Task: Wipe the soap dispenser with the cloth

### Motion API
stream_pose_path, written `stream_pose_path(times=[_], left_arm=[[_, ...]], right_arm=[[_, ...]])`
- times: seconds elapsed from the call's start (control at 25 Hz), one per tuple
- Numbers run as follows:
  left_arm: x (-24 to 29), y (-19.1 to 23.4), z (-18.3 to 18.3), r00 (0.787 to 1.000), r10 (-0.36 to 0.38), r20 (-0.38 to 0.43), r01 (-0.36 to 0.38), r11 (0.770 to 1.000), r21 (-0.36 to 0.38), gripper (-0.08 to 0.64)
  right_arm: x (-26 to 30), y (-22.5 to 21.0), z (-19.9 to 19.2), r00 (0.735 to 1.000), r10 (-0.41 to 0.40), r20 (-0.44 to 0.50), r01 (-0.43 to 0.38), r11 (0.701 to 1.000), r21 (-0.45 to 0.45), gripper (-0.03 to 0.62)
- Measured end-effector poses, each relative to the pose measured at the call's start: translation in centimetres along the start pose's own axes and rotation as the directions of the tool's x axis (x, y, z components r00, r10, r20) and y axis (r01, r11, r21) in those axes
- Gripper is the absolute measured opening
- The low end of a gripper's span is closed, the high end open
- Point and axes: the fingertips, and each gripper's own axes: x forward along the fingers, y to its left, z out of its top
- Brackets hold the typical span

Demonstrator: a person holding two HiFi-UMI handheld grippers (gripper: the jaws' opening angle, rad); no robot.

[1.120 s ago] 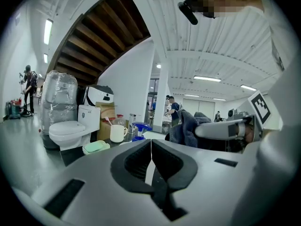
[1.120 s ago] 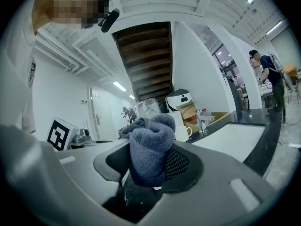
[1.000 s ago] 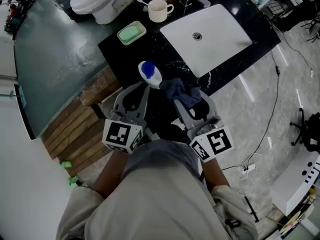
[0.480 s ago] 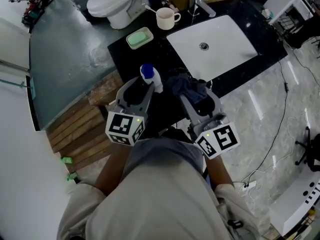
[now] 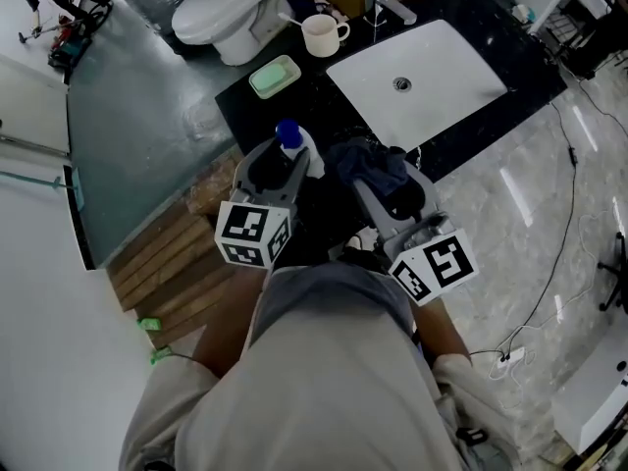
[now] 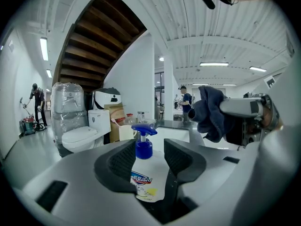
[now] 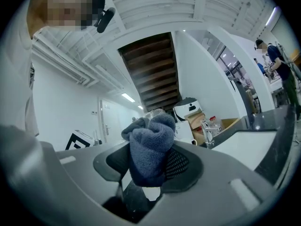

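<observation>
One claw [image 6: 151, 147] newly open around dispenser [image 6: 148, 179]

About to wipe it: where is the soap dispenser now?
The soap dispenser is upright at the black counter's near edge, left of the cloth in the head view, between the left gripper's jaws, which have just been opening.

The left claw [image 6: 149, 155] tilts slightly downward. Its jaws have just been opening and now stand wide, with a white plastic soap bottle with a blue pump [image 6: 146, 175] ungripped between them. Just beside it, the right claw [image 7: 148, 160] points level, its jaws clamped on a bunched dark-blue cloth [image 7: 150, 147].
</observation>
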Motion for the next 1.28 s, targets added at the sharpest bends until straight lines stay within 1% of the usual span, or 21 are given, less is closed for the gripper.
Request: stream_pose_path(times=[0.36, 0.64, 0.76, 0.84, 0.96, 1.16, 1.28], left_arm=[[1.5, 0.8, 1.0, 1.000, -0.005, 0.014, 0.005, 0.999, 0.032, 0.173], [2.2, 0.8, 1.3, 1.000, -0.023, 0.017, 0.022, 0.999, 0.045, 0.173], [2.5, 1.0, 1.2, 0.999, -0.030, 0.021, 0.030, 0.999, 0.040, 0.171], [2.6, 0.9, 1.2, 0.999, -0.037, 0.027, 0.036, 0.999, 0.035, 0.149], [2.7, 1.0, 1.4, 0.998, -0.045, 0.033, 0.044, 0.999, 0.023, 0.146], [2.4, 1.1, 1.4, 0.997, -0.059, 0.050, 0.059, 0.998, -0.010, 0.143], [1.7, 1.5, 1.3, 0.996, -0.052, 0.066, 0.055, 0.998, -0.039, 0.143]], right_arm=[[0.0, -0.1, 0.2, 1.000, -0.024, -0.004, 0.024, 1.000, -0.017, 0.166], [1.3, -0.1, 0.2, 1.000, -0.012, -0.015, 0.012, 1.000, -0.016, 0.166], [2.0, -0.3, 0.2, 1.000, -0.010, -0.022, 0.010, 1.000, -0.016, 0.166], [2.4, -0.5, 0.1, 1.000, -0.008, -0.029, 0.008, 1.000, -0.016, 0.166], [3.1, -0.7, 0.0, 0.999, -0.001, -0.038, 0.001, 1.000, -0.012, 0.166], [4.1, -1.2, -0.4, 0.998, 0.014, -0.063, -0.014, 1.000, -0.005, 0.167], [4.6, -1.2, -0.7, 0.997, 0.027, -0.073, -0.027, 1.000, -0.003, 0.166]])
